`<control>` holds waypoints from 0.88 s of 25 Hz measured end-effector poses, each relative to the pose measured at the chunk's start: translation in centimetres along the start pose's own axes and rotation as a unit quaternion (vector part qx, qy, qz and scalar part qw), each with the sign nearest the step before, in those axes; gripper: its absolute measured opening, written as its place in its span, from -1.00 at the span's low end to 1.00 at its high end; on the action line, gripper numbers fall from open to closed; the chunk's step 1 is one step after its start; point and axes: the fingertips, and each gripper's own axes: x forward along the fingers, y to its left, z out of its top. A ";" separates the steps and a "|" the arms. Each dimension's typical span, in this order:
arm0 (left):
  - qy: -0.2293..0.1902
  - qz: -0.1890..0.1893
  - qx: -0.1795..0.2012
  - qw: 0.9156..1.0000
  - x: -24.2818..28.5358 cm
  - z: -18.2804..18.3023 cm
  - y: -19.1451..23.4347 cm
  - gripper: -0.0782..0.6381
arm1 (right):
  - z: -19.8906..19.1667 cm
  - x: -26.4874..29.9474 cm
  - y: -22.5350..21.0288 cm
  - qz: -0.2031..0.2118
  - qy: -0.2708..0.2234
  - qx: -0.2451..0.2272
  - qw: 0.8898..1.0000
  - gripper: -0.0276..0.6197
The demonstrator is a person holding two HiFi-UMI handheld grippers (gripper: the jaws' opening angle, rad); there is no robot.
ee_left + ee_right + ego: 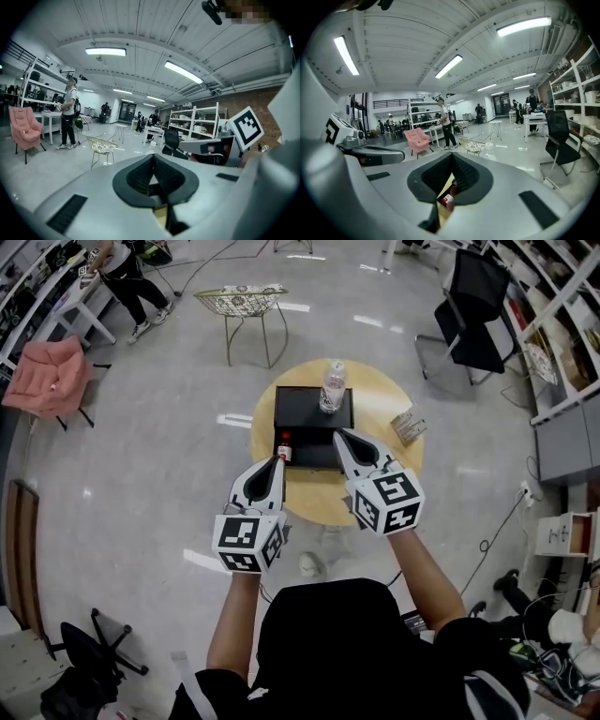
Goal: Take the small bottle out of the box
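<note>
On the round wooden table [384,460] stands a black box [312,410] with its open tray toward me. The small bottle [284,448], red-capped, stands at the tray's left near corner. Through the gap under the right gripper's jaws, part of it [448,200] shows red and white. My left gripper [278,463] hovers just near side of the small bottle, jaws together and empty. My right gripper [341,437] hangs over the tray's right part, its jaws also closed with nothing between them. In their own views, both the left gripper [153,157] and the right gripper [452,155] have tips that meet.
A clear water bottle [333,385] stands on the box's far part. A small striped packet [409,425] lies at the table's right. Beyond the table are a wire chair [242,304], a black office chair [473,306], a pink armchair [52,371] and a standing person [127,277].
</note>
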 end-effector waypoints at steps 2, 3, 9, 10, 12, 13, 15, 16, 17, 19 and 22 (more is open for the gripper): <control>0.014 0.009 -0.001 1.000 1.6 -0.6 0.6 -0.75 | -0.4 1.1 -1.3 0.002 0.008 0.004 1.000 -0.91; 0.021 0.013 -0.002 1.000 2.4 -0.9 0.8 -0.75 | -0.6 1.7 -2.0 0.002 0.013 0.006 1.000 -0.91; 0.073 0.033 -0.026 0.996 6.2 -3.7 2.7 -0.75 | -1.8 5.1 -5.2 0.009 0.040 0.018 0.999 -0.91; 0.083 0.035 -0.028 0.995 6.7 -4.2 2.9 -0.75 | -2.0 5.6 -5.7 0.010 0.045 0.019 0.999 -0.91; 0.101 0.038 -0.029 0.994 7.8 -5.0 3.4 -0.75 | -2.4 6.6 -6.5 0.012 0.055 0.021 0.998 -0.91; 0.109 0.037 -0.029 0.993 8.4 -5.4 3.5 -0.75 | -2.6 7.1 -6.9 0.013 0.059 0.022 0.998 -0.91; 0.125 0.035 -0.027 0.991 9.4 -6.3 3.7 -0.75 | -3.2 8.0 -7.6 0.019 0.068 0.023 0.997 -0.91; 0.134 0.035 -0.026 0.990 9.9 -6.8 3.7 -0.75 | -3.5 8.4 -7.9 0.022 0.073 0.023 0.997 -0.91; 0.143 0.036 -0.027 0.989 10.4 -7.4 3.8 -0.75 | -3.9 8.8 -8.3 0.024 0.079 0.023 0.996 -0.91; 0.160 0.039 -0.030 0.986 11.4 -8.6 4.0 -0.75 | -4.6 9.6 -9.1 0.029 0.089 0.025 0.995 -0.91; 0.191 0.046 -0.041 0.980 12.6 -10.6 4.8 -0.75 | -5.7 11.0 -10.1 0.037 0.104 0.030 0.993 -0.91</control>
